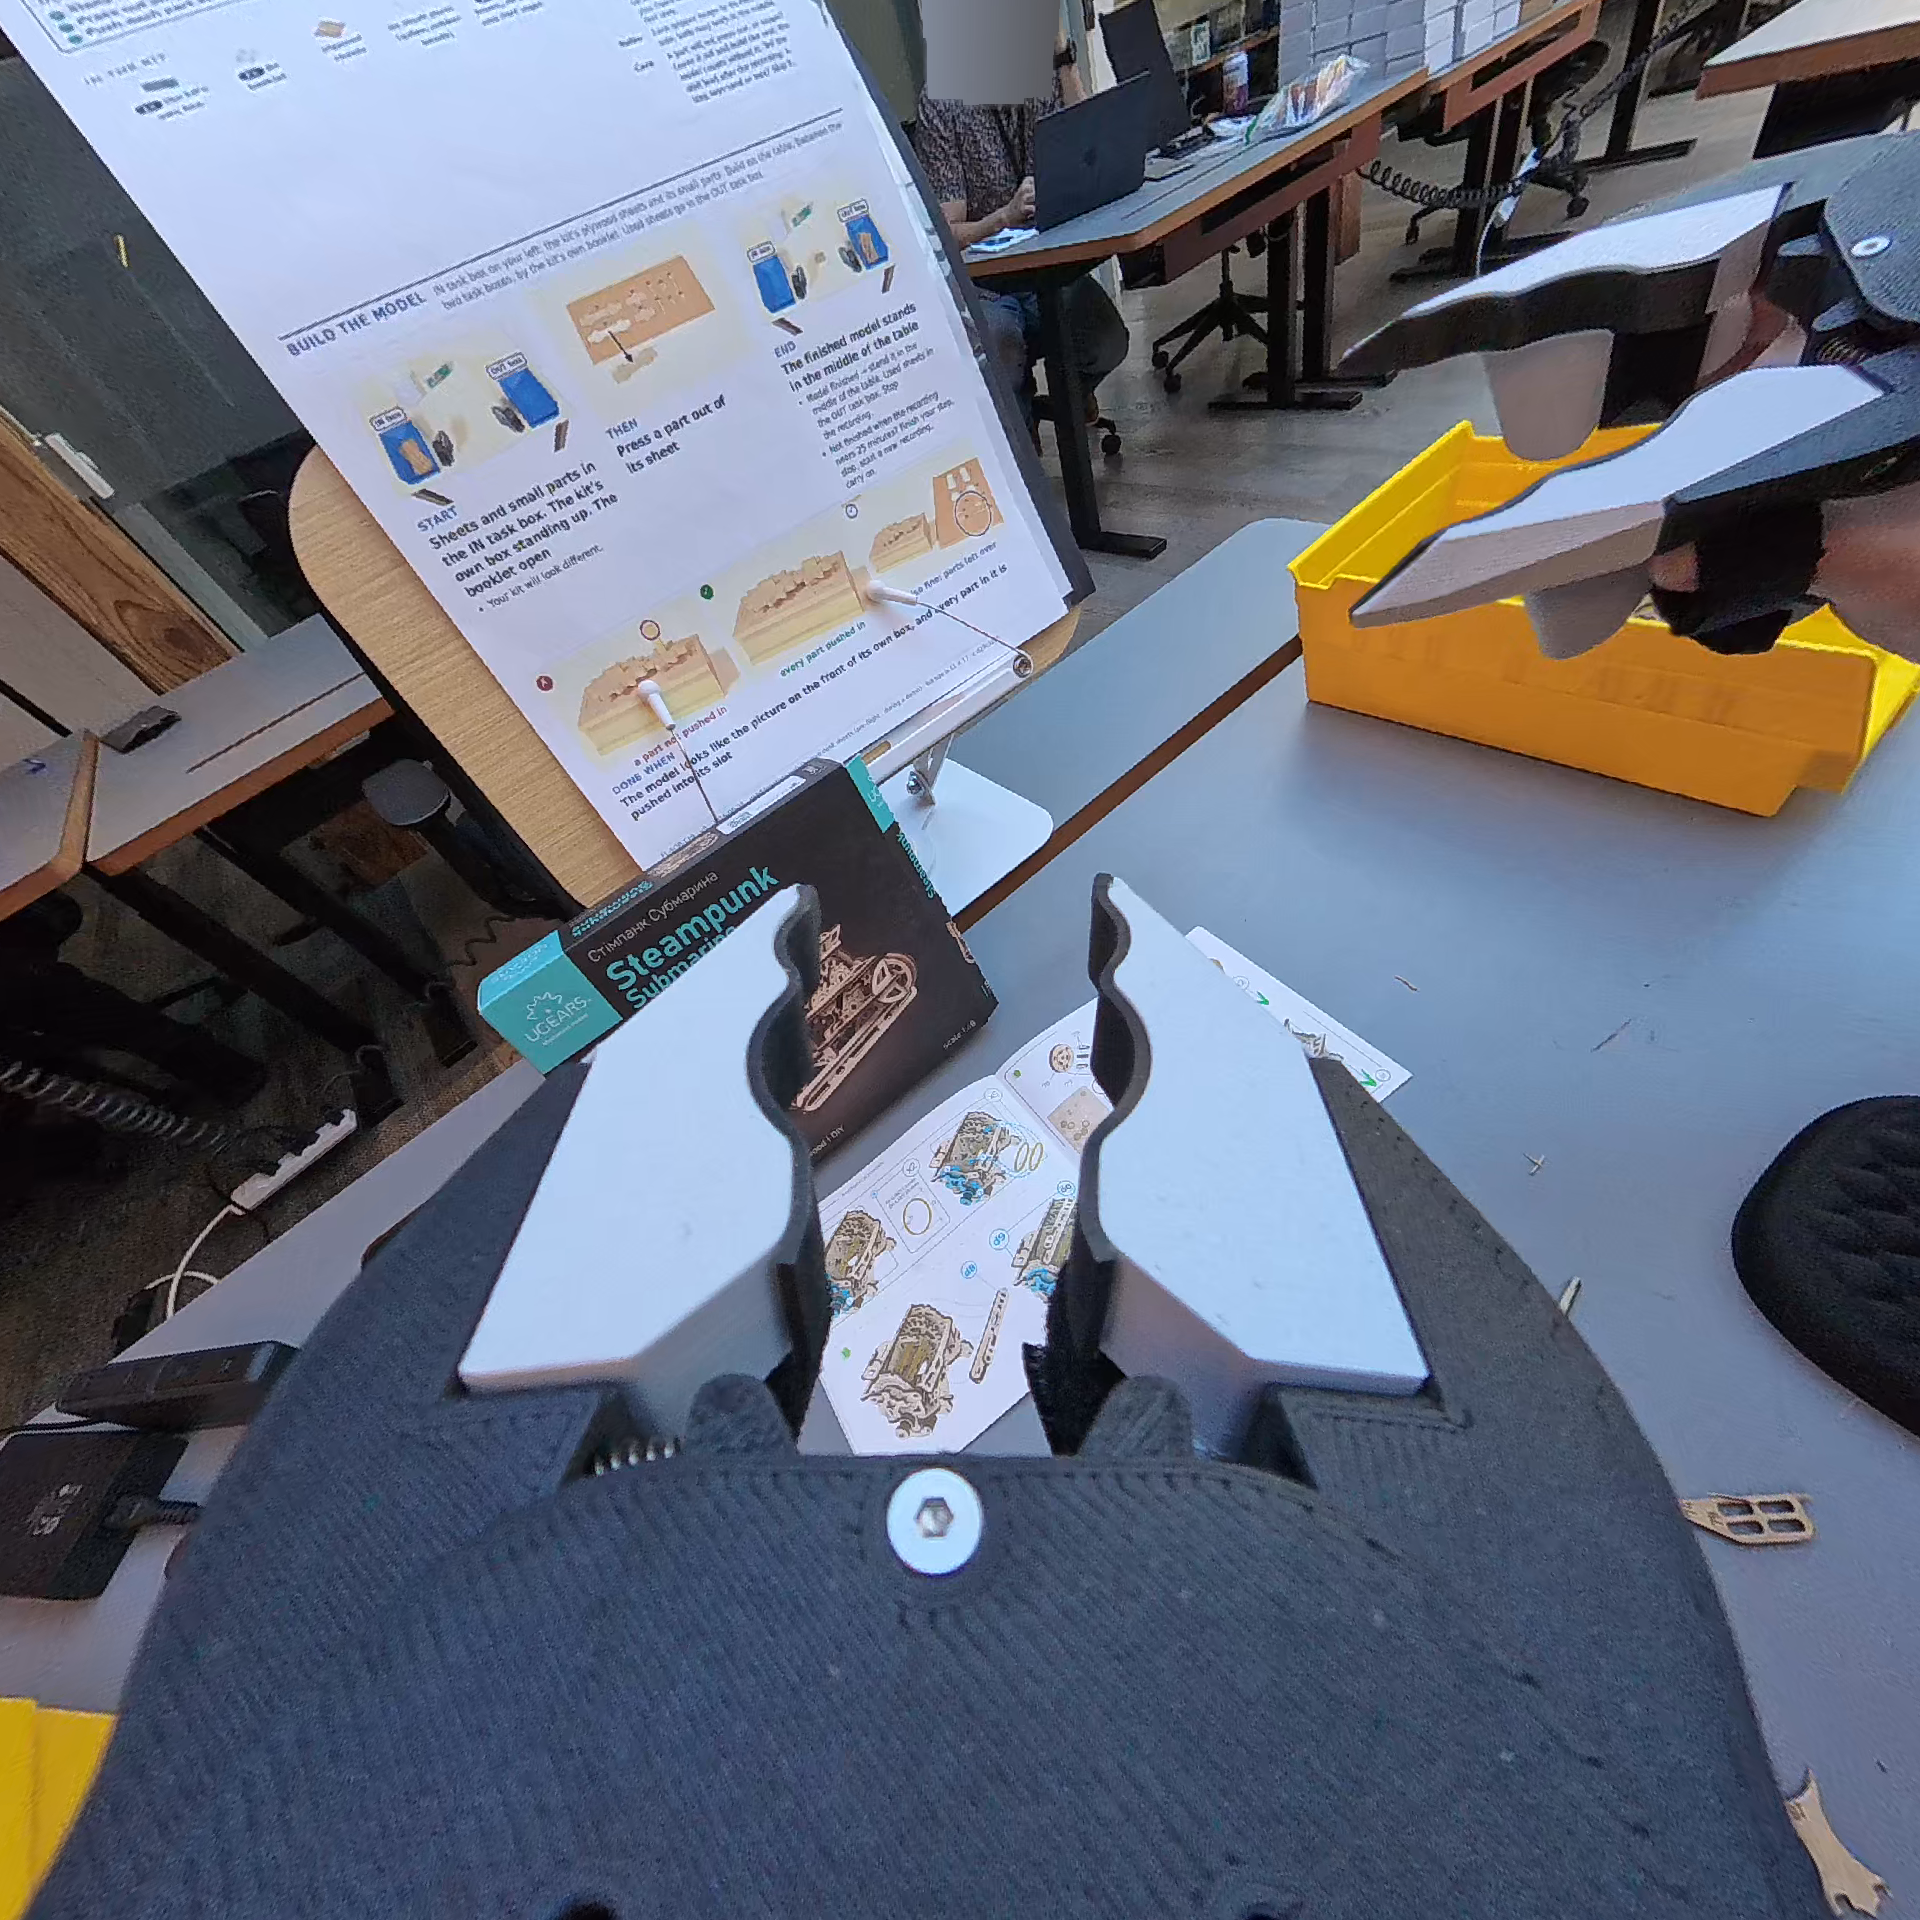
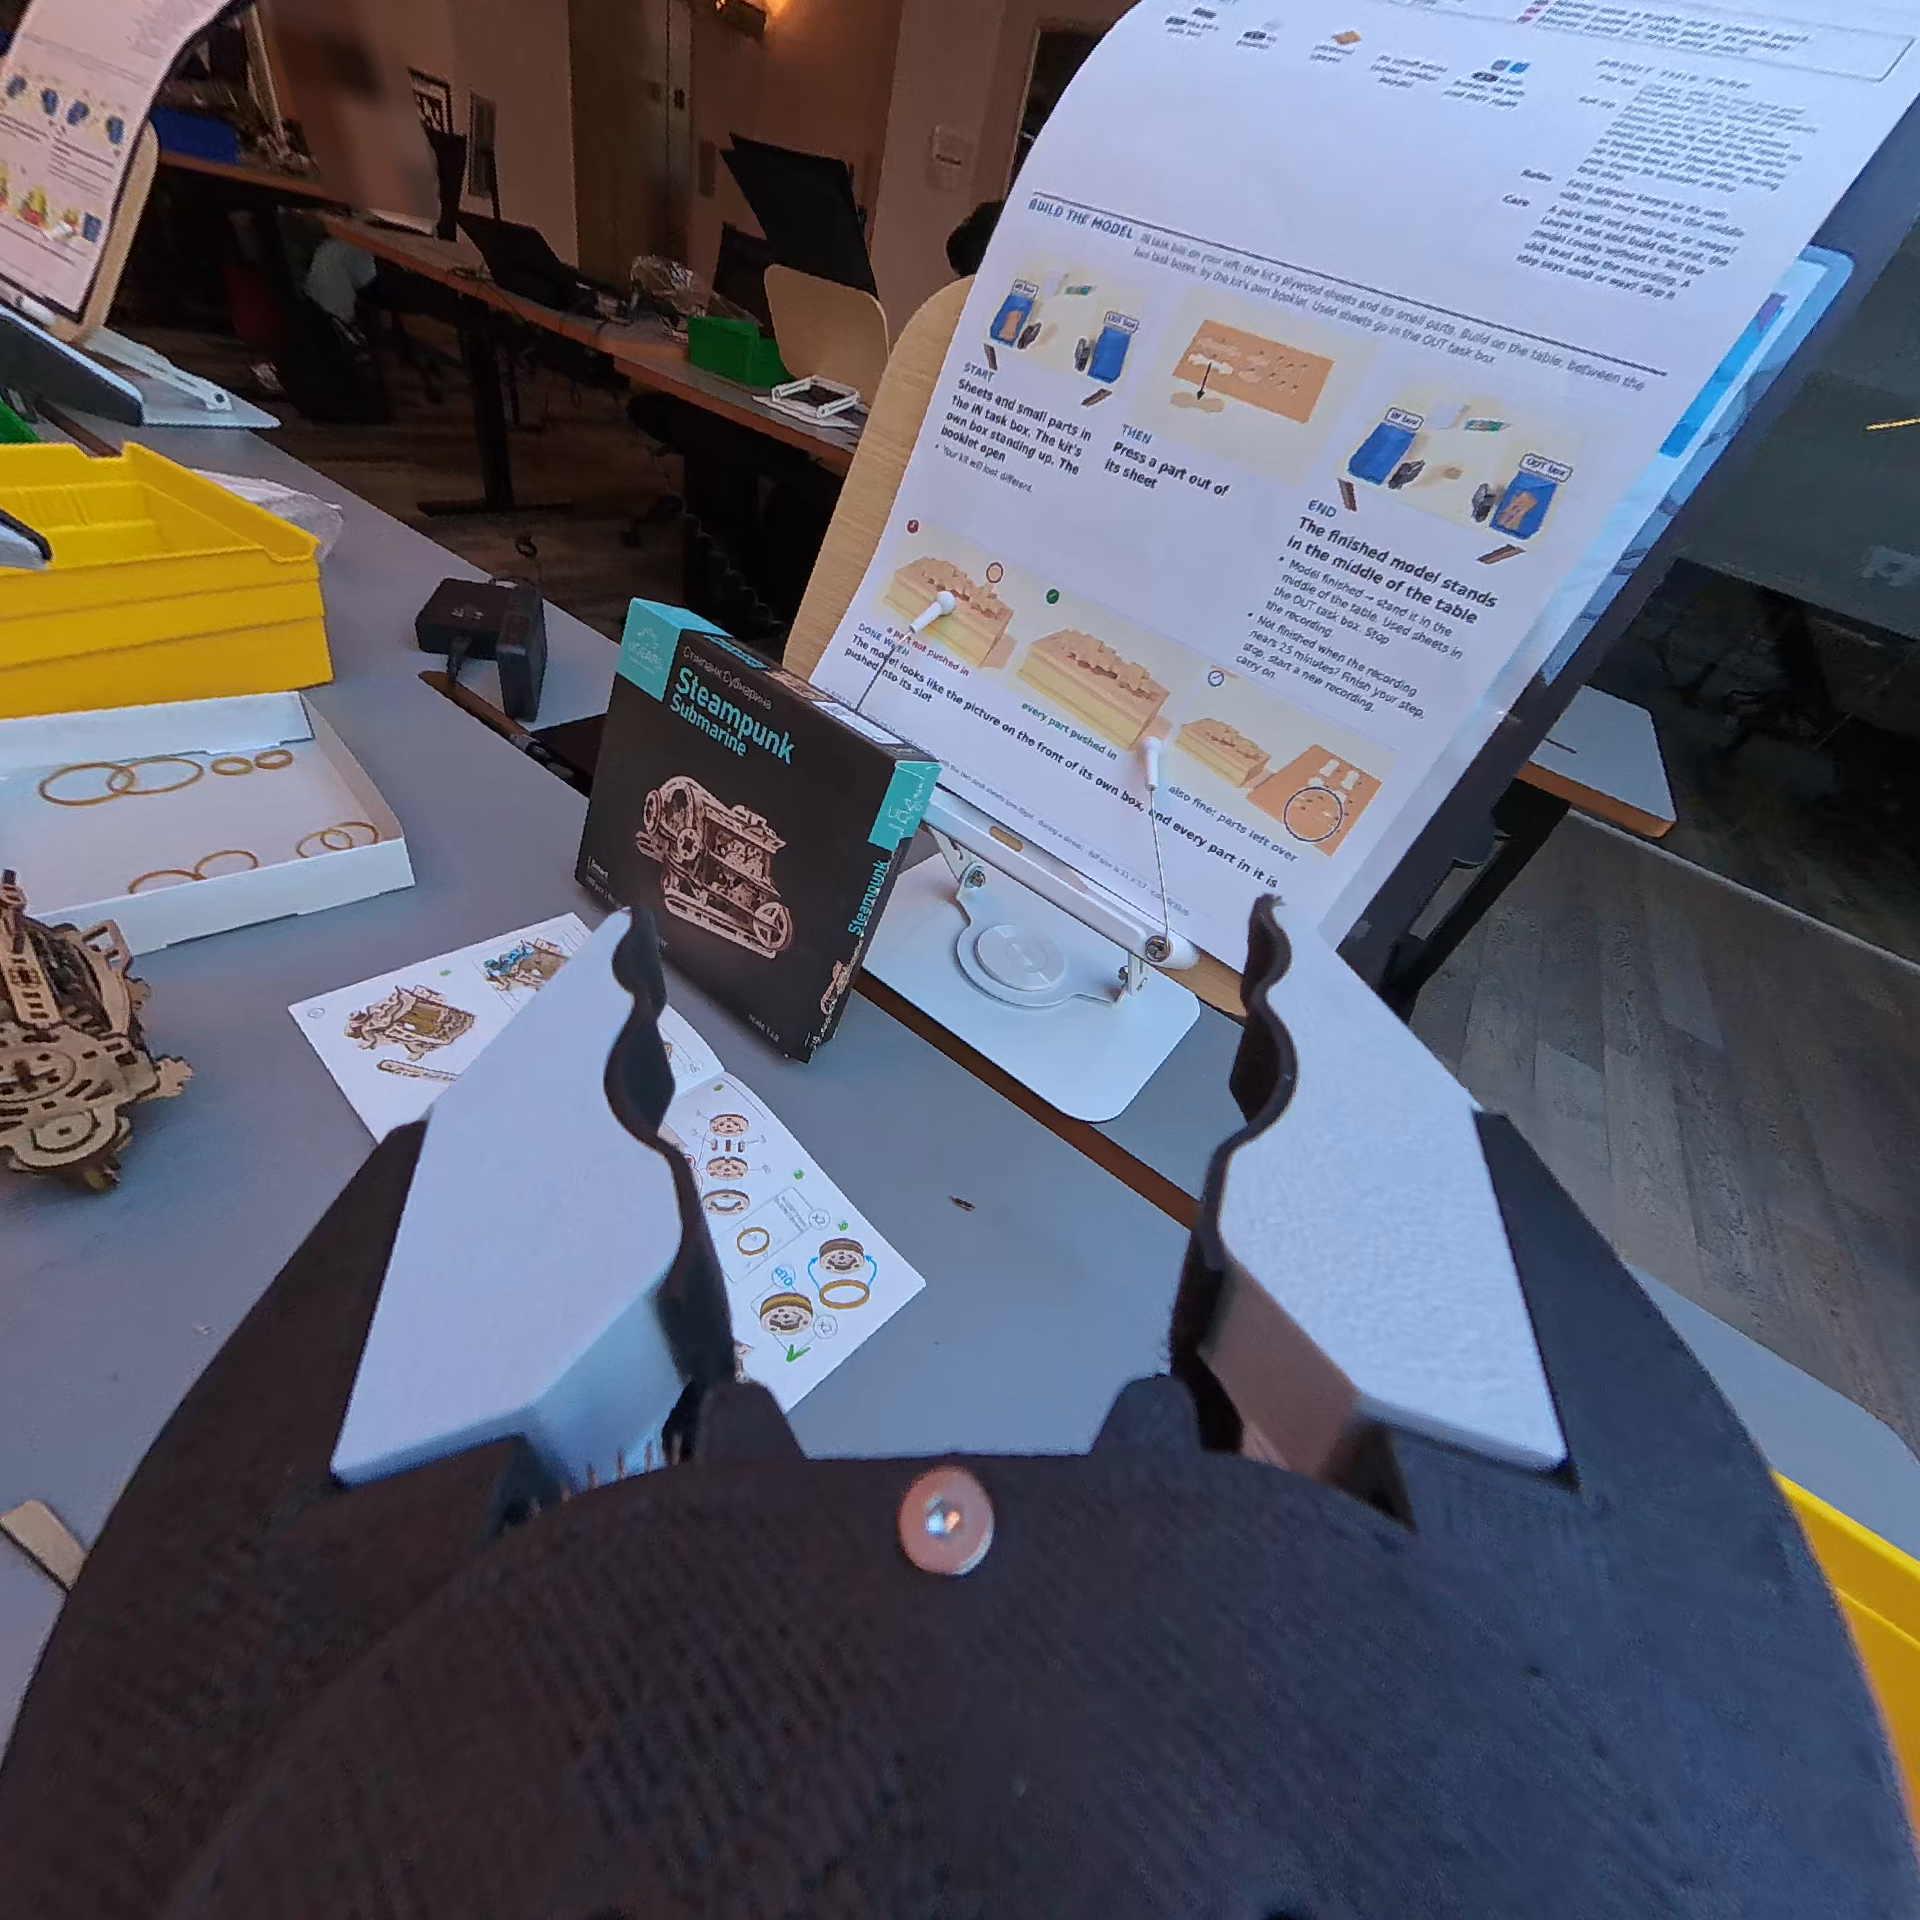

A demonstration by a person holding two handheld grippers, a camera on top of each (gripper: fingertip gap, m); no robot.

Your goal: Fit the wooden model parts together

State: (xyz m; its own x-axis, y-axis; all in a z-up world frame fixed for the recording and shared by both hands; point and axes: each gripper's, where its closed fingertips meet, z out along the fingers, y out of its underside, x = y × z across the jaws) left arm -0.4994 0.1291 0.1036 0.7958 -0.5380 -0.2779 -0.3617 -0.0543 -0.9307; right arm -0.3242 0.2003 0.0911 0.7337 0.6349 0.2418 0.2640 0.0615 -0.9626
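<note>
A partly built wooden model (image 2: pixel 62 1049) stands on the grey table (image 2: pixel 987 1299) at the left of the right wrist view. A white tray (image 2: pixel 343 873) beside it holds several thin wooden rings. My right gripper (image 2: pixel 948 914) is open and empty, held above the open booklet (image 2: pixel 769 1226). It also shows in the left wrist view (image 1: pixel 1351 488), open, above a yellow bin (image 1: pixel 1558 717). My left gripper (image 1: pixel 945 904) is open and empty over the booklet (image 1: pixel 935 1226). Small loose wooden pieces (image 1: pixel 1751 1527) lie on the table at the right.
The dark kit box (image 2: pixel 748 831) stands upright behind the booklet, in front of a tall instruction sheet on a white stand (image 2: pixel 1049 997). Another yellow bin (image 2: pixel 156 582) sits at the far left. A black rounded pad (image 1: pixel 1839 1247) lies at the right. A person sits at a desk behind. To reach the partly built wooden model (image 2: pixel 62 1049) in a straight line is about 25 cm for my left fingers, about 30 cm for my right.
</note>
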